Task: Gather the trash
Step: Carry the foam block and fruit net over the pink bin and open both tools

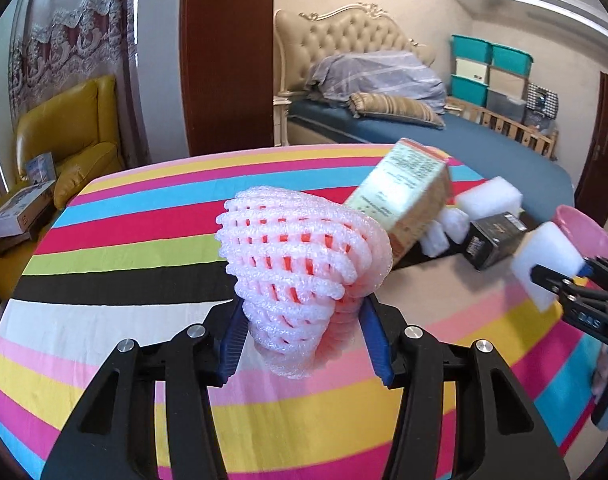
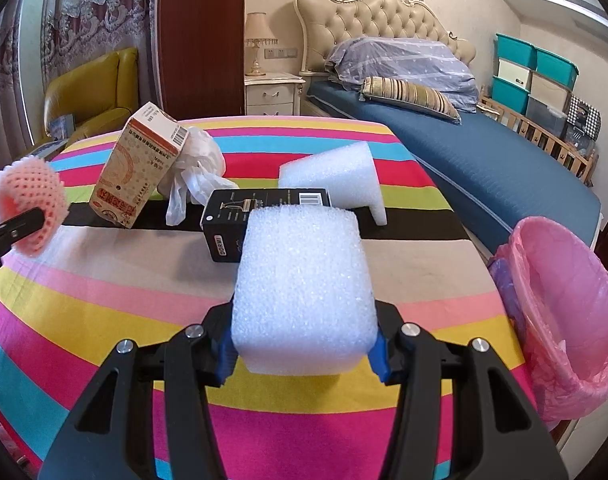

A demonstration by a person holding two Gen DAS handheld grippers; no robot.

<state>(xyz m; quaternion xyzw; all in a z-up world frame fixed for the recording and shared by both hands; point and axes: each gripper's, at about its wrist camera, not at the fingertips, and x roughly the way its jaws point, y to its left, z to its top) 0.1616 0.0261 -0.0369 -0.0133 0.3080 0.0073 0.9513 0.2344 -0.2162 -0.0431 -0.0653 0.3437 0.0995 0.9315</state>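
A: What does the left gripper point(image 1: 304, 344) hold?

B: It is clamped on a pink foam net point(image 1: 300, 276). The blue pads point(image 1: 232, 344) press the lower part of the net from both sides, and the net stands up between them, above the striped bench point(image 1: 104, 260).

A: And the right gripper point(image 2: 302, 354)?

B: It is closed on a white foam block point(image 2: 304, 284). The block fills the space between the two fingers and hides most of them. In the left wrist view the same block point(image 1: 543, 264) shows at the right edge, held above the bench.

A: Where is the other trash?

B: It lies on the bench, in the far part. There is a tilted carton point(image 2: 138, 168) with a barcode on its top. A crumpled white plastic bag point(image 2: 196, 176) is just beside the carton, on its right. Near the bag lies a black box point(image 2: 244, 216), directly behind the held block. A second white foam piece point(image 2: 339, 176) lies behind the black box, touching or almost touching it; I cannot tell which.

A: Is there a place for the trash?

B: Yes. A bin with a pink bag point(image 2: 563, 312) stands at the right edge of the bench, just beside it, between the bench and the bed point(image 2: 483, 168). The bag is open at the top. The right gripper is near to it; the left gripper is further away, on the other side.
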